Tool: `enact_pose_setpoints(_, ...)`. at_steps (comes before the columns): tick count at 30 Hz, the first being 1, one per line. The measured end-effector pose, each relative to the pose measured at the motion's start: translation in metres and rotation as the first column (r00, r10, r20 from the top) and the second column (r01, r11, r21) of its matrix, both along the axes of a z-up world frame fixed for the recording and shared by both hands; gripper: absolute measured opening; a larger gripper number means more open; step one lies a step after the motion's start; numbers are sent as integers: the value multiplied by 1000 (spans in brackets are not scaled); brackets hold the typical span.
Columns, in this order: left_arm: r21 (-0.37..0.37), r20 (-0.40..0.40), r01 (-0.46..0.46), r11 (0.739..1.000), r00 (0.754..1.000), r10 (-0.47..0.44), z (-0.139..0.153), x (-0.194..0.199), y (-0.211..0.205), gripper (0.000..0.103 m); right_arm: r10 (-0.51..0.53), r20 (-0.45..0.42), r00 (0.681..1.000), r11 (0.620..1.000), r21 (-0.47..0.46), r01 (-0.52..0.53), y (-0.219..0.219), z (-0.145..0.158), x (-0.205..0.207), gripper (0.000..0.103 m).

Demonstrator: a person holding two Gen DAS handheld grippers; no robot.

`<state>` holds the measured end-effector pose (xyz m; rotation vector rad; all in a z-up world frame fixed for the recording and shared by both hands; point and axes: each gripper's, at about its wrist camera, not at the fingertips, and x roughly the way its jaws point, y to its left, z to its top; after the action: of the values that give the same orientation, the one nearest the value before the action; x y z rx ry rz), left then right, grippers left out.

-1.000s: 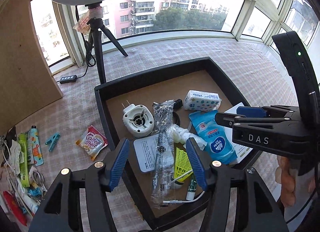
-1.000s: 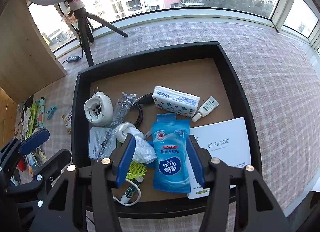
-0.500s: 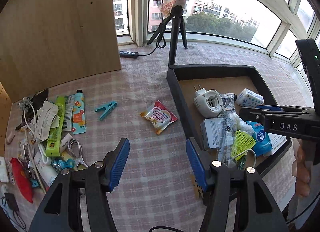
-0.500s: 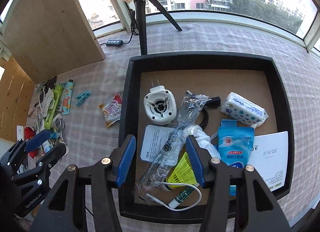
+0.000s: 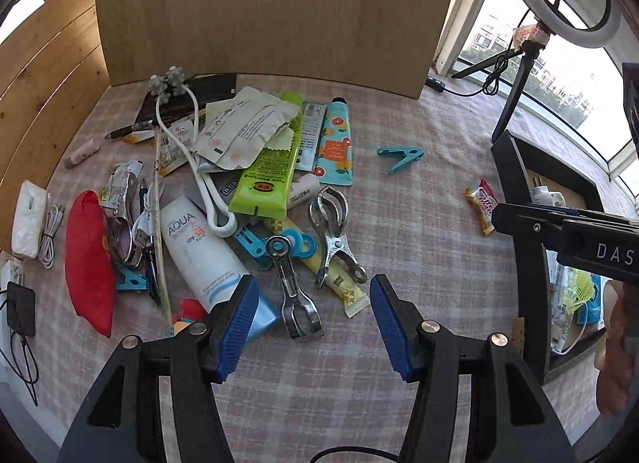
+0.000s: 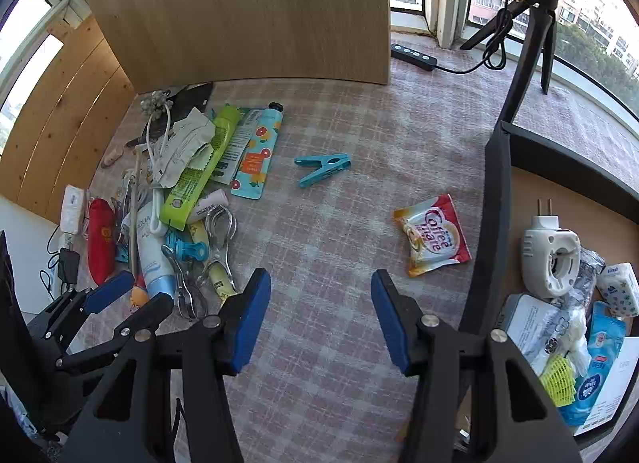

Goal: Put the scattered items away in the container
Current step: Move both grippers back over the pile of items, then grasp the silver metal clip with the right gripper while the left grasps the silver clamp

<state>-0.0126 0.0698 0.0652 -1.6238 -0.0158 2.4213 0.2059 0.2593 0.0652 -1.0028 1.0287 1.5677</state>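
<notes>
A pile of scattered items lies on the checked cloth at left: a white AQUA tube, metal clips, a green pack, a red pouch. A teal clothespin and a Coffee Mate sachet lie apart. The black tray at right holds several items. My left gripper is open and empty, just in front of the pile. My right gripper is open and empty over bare cloth, left of the tray.
A wooden board stands behind the pile. A tripod with a ring light and a power strip are by the window. A white plug-in device and a blue wipes pack lie in the tray.
Both grippers have swung left, away from the tray and toward the scattered pile. Both stayed open and empty.
</notes>
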Motion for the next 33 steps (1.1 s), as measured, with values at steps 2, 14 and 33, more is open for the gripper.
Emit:
enact_pose_setpoints(2,6,6,-18,1000,1000,18,-4,0,-8,54,32,-1,999,999,-13,-32,3,-6,-18,52)
enact_pose_setpoints(14,41,46,-24,999,999,22,-23,-3,-15,43,86,-53,995,989,-115,-92,28,-41,-74,52)
enact_pose_setpoints(33,67,98,-12,998,995,5,-45,-18,-3,22,81,-45,996,975,-203,-88,49,-80,-92,32)
